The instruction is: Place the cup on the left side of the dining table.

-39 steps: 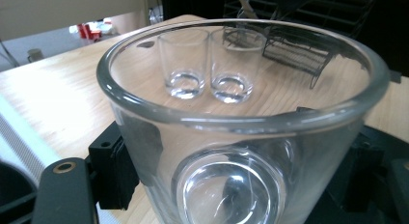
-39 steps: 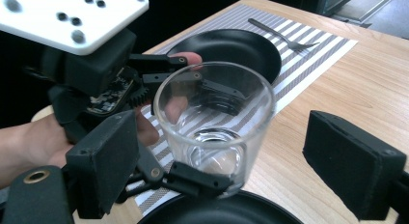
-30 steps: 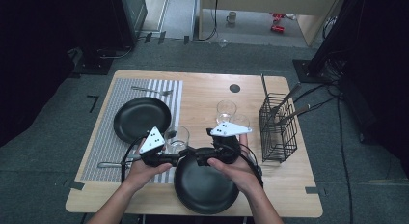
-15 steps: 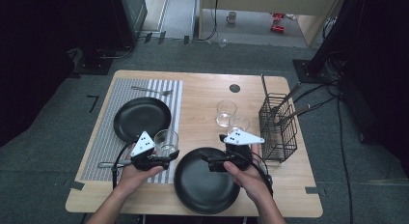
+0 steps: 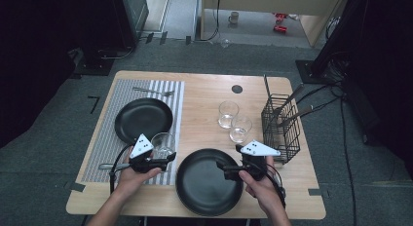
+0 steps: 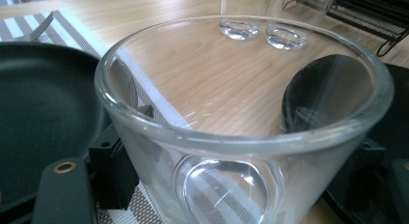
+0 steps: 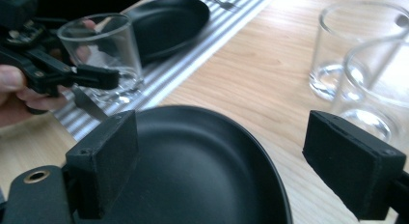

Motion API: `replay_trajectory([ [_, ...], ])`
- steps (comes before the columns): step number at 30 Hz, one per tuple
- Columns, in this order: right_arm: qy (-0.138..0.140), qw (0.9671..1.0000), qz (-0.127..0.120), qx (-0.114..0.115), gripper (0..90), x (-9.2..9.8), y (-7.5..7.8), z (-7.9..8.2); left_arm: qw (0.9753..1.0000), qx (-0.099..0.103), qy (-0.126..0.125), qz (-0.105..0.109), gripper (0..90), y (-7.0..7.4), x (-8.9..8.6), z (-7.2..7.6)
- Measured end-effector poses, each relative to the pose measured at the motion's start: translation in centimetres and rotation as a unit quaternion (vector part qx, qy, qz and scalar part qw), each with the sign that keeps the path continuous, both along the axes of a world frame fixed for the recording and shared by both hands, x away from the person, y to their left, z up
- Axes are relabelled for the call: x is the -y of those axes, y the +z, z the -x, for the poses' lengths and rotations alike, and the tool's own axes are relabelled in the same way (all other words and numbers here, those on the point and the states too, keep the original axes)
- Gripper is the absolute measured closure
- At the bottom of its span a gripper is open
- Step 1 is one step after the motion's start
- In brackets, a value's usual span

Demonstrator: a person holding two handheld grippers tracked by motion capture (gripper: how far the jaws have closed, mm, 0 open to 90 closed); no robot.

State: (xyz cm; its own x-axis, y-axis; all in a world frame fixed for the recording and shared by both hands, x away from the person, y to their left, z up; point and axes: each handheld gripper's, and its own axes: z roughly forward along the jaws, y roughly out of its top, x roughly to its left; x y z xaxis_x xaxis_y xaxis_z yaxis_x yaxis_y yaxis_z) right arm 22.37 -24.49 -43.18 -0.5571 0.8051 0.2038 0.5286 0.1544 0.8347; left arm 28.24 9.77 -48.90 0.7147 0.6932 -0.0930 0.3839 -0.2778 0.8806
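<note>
Glass (image 5: 163,144) upright, mouth up, clamped in left tool (image 5: 168,158).

Wooden counter (image 5: 204,97): striped placemat (image 5: 97,143) bearing black plate (image 5: 143,119), fork (image 5: 153,92) and clear glass (image 5: 162,144) between left gripper (image 5: 168,159) jaws. Second black plate (image 5: 208,182) near right gripper (image 5: 225,170). Two empty glasses (image 5: 228,113) beside wire basket (image 5: 280,126).

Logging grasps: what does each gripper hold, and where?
Left gripper clamps the clear drinking glass by its side walls; right gripper holds nothing, jaws open.
</note>
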Motion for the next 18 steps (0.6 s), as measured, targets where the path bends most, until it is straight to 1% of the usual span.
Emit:
replay_trajectory([
  [4,-0.016,0.9998,0.001,-0.008,12.1,0.9,-0.9,0.4,1.0000,-0.006,0.007,0.000,21.4,-0.2,-0.1,-0.1],
  [7,-0.026,0.9996,0.003,-0.010,12.2,1.5,-1.5,0.6,0.9999,-0.007,0.011,-0.008,21.4,-0.3,-0.1,-0.2],
  [10,-0.036,0.9993,0.002,-0.013,12.2,2.1,-2.0,0.8,0.9996,-0.012,0.019,-0.017,21.3,-0.6,-0.1,-0.3],
  [14,-0.044,0.9989,-0.001,-0.017,12.2,2.7,-2.5,1.1,0.9991,-0.013,0.028,-0.030,21.2,-0.8,0.0,-0.5],
  [18,-0.049,0.9986,-0.002,-0.020,12.2,3.2,-3.0,1.4,0.9982,-0.024,0.041,-0.037,21.1,-1.0,-0.1,-0.9],
])
